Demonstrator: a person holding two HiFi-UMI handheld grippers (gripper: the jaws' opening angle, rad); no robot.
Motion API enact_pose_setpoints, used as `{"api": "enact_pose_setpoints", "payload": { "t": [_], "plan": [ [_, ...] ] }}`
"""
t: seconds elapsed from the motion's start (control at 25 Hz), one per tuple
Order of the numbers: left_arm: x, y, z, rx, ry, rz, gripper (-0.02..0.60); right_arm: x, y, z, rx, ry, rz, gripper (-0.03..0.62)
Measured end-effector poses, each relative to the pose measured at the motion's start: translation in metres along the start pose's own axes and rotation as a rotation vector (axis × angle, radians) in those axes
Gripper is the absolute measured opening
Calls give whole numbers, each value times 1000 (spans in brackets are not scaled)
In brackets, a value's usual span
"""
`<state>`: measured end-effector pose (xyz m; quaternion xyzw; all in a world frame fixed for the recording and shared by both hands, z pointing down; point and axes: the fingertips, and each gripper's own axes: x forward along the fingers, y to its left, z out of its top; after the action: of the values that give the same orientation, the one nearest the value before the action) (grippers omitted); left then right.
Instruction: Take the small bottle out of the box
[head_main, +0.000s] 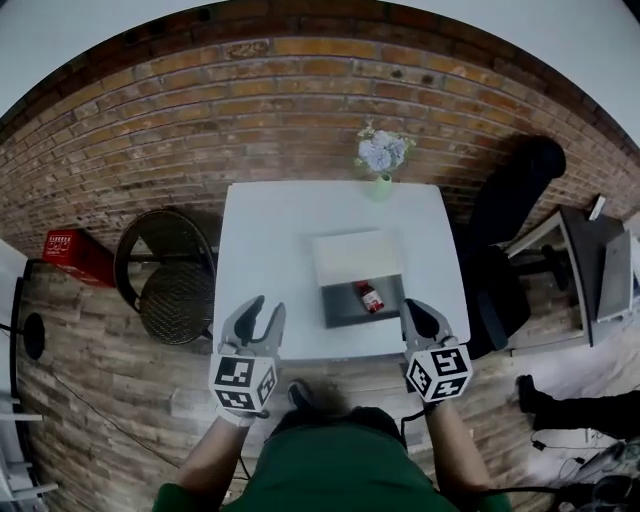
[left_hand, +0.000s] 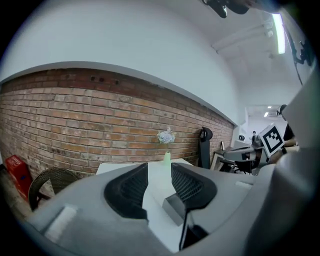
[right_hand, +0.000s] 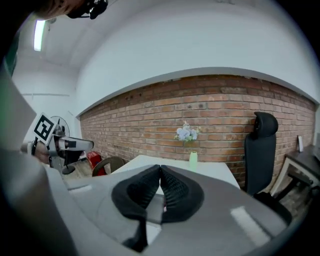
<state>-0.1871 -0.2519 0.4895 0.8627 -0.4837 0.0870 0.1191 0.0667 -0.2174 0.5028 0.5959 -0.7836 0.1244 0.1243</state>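
A small bottle (head_main: 370, 296) with a red label lies inside the dark open box (head_main: 338, 312) on the white table (head_main: 270, 230). The box's pale lid (head_main: 355, 257) stands raised behind it. My left gripper (head_main: 266, 310) hovers over the table's near edge, left of the box, open and empty. In the left gripper view the left gripper (left_hand: 159, 174) shows a clear gap, with the box's corner (left_hand: 172, 206) beyond it. My right gripper (head_main: 416, 308) hangs just right of the box, shut on nothing. The right gripper view shows the right gripper (right_hand: 160, 172) with its pads touching.
A vase of pale flowers (head_main: 381, 160) stands at the table's far edge. A wicker chair (head_main: 170, 270) sits left of the table, a black office chair (head_main: 510, 200) on the right, with a desk (head_main: 590, 262) beyond. A brick wall (head_main: 300, 90) runs behind.
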Motion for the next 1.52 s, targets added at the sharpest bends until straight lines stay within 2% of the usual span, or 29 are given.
{"api": "enact_pose_setpoints", "payload": {
  "t": [0.2,0.28,0.4,0.72,0.92,1.0,1.24,1.4,1.52],
  "plan": [
    [17,24,-5,-25,20,-13,155,28,8,-25,-19,119,11,5],
    [23,31,-8,-33,28,-6,154,41,5,-35,-20,162,18,48],
    [27,39,-11,-43,43,14,154,62,-1,-54,-29,241,37,71],
    [30,49,-35,-78,107,78,153,114,-17,-131,-151,564,129,124],
    [21,58,-48,-103,129,123,153,138,-25,-170,-239,713,134,127],
    [15,66,-51,-119,134,150,152,146,-28,-182,-227,758,129,131],
    [-8,86,-62,-158,162,245,149,166,-33,-200,-179,852,93,193],
    [-22,89,-67,-172,171,279,146,175,-30,-216,-193,917,98,209],
    [-31,91,-72,-178,180,299,146,176,-24,-222,-241,946,114,216]
  ]
}}
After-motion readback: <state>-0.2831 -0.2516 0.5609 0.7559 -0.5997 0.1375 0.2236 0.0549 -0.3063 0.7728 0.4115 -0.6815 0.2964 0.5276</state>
